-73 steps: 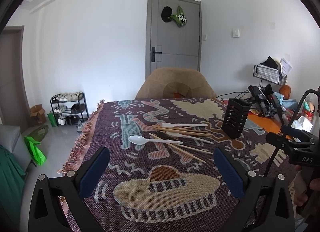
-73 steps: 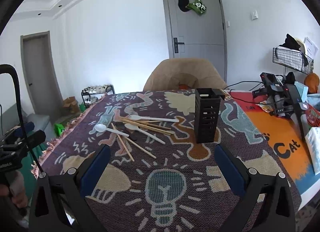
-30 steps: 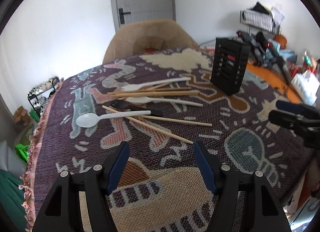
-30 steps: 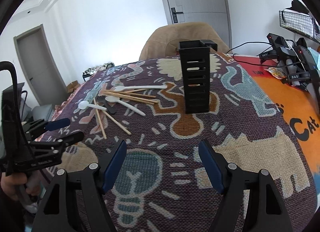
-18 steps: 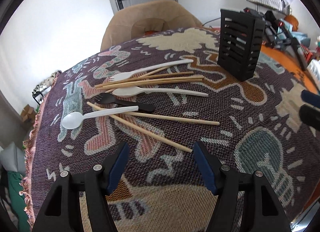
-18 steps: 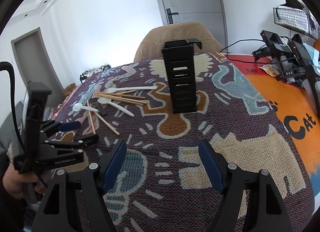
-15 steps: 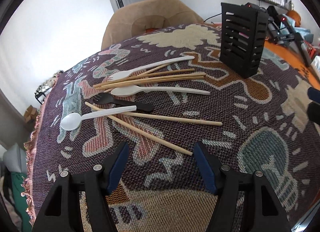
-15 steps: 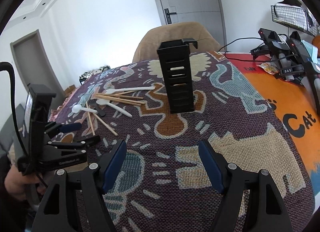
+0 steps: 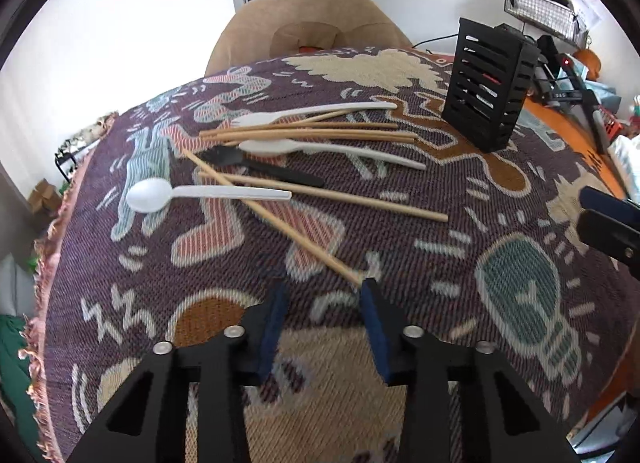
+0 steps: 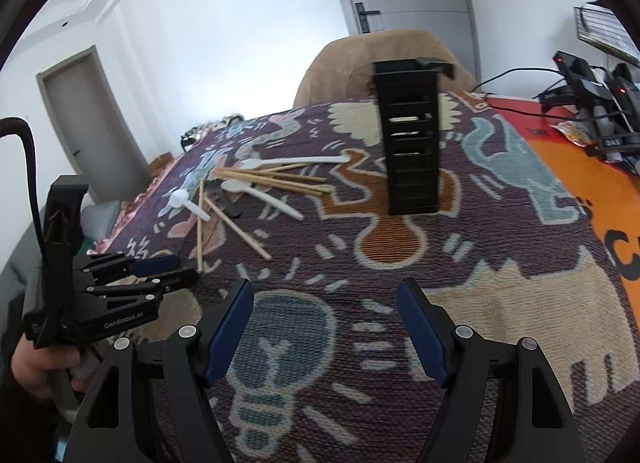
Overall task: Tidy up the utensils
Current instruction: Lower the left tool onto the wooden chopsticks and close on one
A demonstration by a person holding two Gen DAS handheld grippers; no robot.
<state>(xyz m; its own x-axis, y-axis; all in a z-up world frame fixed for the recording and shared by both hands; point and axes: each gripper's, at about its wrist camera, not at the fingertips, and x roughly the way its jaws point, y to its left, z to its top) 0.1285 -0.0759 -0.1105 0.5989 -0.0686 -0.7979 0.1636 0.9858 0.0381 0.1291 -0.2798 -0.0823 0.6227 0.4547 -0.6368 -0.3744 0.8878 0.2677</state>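
Loose utensils lie on a patterned cloth point(image 9: 256, 343): a white spoon point(image 9: 192, 194), a black fork point(image 9: 260, 167), two more white utensils point(image 9: 320, 149) and several wooden chopsticks point(image 9: 276, 223). A black slotted holder point(image 9: 490, 87) stands upright at the back right; it also shows in the right wrist view point(image 10: 410, 143). My left gripper point(image 9: 322, 295) is open and low over the cloth, with the near tip of one chopstick touching its right finger. My right gripper point(image 10: 325, 303) is open and empty, hovering in front of the holder. The left gripper also shows in the right wrist view point(image 10: 176, 269).
A tan chair point(image 9: 308, 31) stands behind the table. An orange mat point(image 10: 600, 167) with cables and black devices point(image 10: 592, 79) lies on the right. The cloth's fringed edge point(image 9: 52, 239) hangs at the left.
My left gripper has moved forward and down to the chopstick tip and its jaws have narrowed. My right gripper has drifted nearer the holder and stays open.
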